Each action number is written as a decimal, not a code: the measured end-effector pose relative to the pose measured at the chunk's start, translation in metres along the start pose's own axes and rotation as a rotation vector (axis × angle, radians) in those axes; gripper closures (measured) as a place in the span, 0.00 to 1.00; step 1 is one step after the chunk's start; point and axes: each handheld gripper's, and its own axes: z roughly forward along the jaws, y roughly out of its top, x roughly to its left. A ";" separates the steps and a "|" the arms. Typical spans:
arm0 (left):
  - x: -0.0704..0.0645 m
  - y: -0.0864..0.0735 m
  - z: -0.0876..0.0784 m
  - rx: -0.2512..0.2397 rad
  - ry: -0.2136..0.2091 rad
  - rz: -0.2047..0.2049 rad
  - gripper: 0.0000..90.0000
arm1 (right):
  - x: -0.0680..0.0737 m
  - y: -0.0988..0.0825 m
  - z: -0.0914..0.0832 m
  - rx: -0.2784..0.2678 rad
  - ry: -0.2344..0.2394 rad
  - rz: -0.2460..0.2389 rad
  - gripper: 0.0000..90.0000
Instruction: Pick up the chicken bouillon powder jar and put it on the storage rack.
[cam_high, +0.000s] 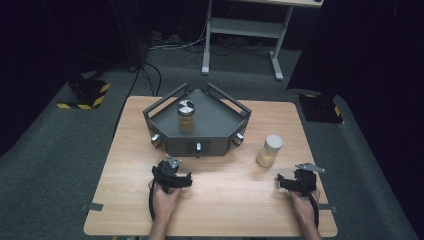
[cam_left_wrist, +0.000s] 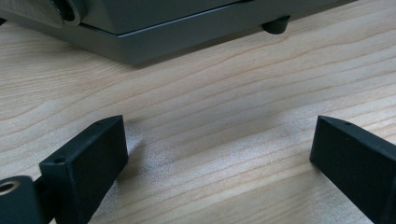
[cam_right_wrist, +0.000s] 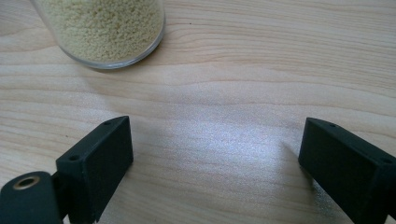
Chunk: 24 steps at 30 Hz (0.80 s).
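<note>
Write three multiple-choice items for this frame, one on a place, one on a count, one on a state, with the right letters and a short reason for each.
1. Where does the jar with the silver lid stand?
A. on the grey tray
B. on the bare table beside the right gripper
C. between the left gripper's jaws

2. How many jars of yellowish grains are on the table?
A. one
B. two
C. four

3. How do the jaws of the right gripper stand?
A. shut on the jar
B. shut on nothing
C. open, with bare wood between them

Answers:
1. A: the high view shows it inside the tray's railed top.
2. B: one stands on the tray, the other, the jar with the pale lid, on the wood right of the tray.
3. C: the right gripper view shows the two jaws far apart, the jar ahead of them and untouched.
</note>
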 end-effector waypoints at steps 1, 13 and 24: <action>0.000 0.000 0.000 0.000 0.000 0.000 0.04 | 0.000 0.000 0.000 0.001 0.000 0.000 0.10; 0.000 0.000 0.000 0.001 0.000 0.000 0.04 | -0.001 0.002 0.001 0.011 0.014 -0.013 0.06; 0.000 0.000 0.000 0.002 -0.001 0.002 0.04 | -0.003 0.000 -0.001 0.009 0.045 -0.036 0.04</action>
